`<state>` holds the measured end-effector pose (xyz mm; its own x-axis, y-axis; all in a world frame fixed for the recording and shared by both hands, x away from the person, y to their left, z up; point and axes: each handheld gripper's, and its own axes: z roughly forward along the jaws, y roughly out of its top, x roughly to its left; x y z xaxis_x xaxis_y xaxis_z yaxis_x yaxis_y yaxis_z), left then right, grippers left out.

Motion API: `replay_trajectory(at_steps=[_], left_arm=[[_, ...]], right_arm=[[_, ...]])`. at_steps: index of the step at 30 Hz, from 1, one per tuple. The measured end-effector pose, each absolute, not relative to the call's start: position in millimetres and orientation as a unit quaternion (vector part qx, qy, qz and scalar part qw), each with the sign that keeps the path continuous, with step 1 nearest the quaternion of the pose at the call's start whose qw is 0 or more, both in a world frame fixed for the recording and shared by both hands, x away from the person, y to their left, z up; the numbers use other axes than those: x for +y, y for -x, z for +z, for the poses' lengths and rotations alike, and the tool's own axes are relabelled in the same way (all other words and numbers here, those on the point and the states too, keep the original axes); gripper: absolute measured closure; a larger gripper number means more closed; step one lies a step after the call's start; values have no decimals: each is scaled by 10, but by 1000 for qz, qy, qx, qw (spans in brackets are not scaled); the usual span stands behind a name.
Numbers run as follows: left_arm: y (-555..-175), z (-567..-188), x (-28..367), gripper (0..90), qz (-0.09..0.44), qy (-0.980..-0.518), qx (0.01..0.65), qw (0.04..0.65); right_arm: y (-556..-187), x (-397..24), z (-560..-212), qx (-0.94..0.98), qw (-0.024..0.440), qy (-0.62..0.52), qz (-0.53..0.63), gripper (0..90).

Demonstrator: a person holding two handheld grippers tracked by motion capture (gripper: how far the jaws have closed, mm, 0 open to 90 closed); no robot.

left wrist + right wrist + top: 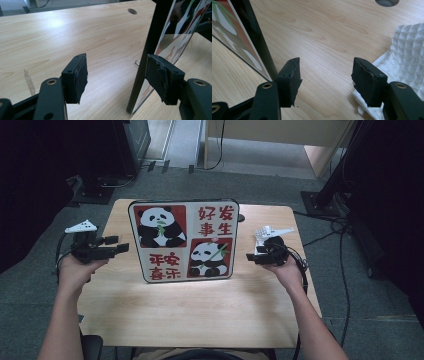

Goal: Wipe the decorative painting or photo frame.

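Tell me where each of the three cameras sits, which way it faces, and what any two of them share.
High view: above the person's side, looking forward and down on the wooden table and standing panda board; both forearms, left gripper and right gripper show.
Left gripper view: rides the left gripper, facing the board's black edge; open jaws show.
Right gripper view: rides the right gripper, facing the tabletop beside a white textured cloth; open jaws show.
Shared: both gripper views catch the board's black edge.

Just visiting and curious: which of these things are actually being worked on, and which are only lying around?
In use:
panda board, standing on the table
left gripper, open beside it
right gripper, open beside it

Lying about:
white cloth
small metal ring
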<state>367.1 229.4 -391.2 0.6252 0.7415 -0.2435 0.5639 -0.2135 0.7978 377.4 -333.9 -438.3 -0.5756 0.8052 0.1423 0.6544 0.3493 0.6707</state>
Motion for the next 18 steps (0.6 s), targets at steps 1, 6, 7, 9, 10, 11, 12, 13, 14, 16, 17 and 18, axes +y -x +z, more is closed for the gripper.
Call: replay_trajectory(at_steps=[1, 6, 7, 9, 10, 11, 12, 13, 14, 16, 17, 18], left_arm=[[-3674, -3921, 2300, 341, 95, -773, 423, 463], [-3694, -3973, 2345, 338, 95, -770, 433, 459], [-3697, -3980, 2351, 338, 96, -769, 436, 459], [-3701, -4000, 2365, 339, 98, -766, 439, 459], [-3702, -4007, 2370, 339, 98, -766, 442, 457], [-3707, -4018, 2377, 339, 99, -766, 443, 456], [-3711, -4029, 2382, 339, 99, -766, 444, 454], [-3712, -4042, 2383, 339, 98, -765, 447, 453], [-3715, -4051, 2385, 339, 98, -765, 448, 451], [-3722, -4075, 2391, 339, 97, -766, 451, 447], [-3727, -4088, 2395, 339, 98, -767, 451, 447], [-3729, -4097, 2399, 339, 97, -767, 452, 445]], right_arm=[[-3773, -3337, -4383, 814, 107, -449, 354, 397], [-3775, -3335, -4387, 814, 107, -447, 355, 398], [-3776, -3337, -4388, 816, 107, -445, 354, 398], [-3776, -3337, -4390, 815, 108, -445, 354, 398], [-3776, -3337, -4390, 815, 106, -447, 354, 398], [-3777, -3338, -4391, 815, 106, -447, 353, 399], [-3777, -3339, -4392, 815, 106, -448, 354, 398], [-3779, -3341, -4394, 815, 107, -447, 353, 398], [-3781, -3344, -4395, 815, 106, -447, 354, 398], [-3781, -3348, -4396, 814, 104, -450, 353, 398], [-3784, -3351, -4398, 813, 105, -450, 354, 397], [-3787, -3355, -4399, 813, 105, -450, 353, 397]])
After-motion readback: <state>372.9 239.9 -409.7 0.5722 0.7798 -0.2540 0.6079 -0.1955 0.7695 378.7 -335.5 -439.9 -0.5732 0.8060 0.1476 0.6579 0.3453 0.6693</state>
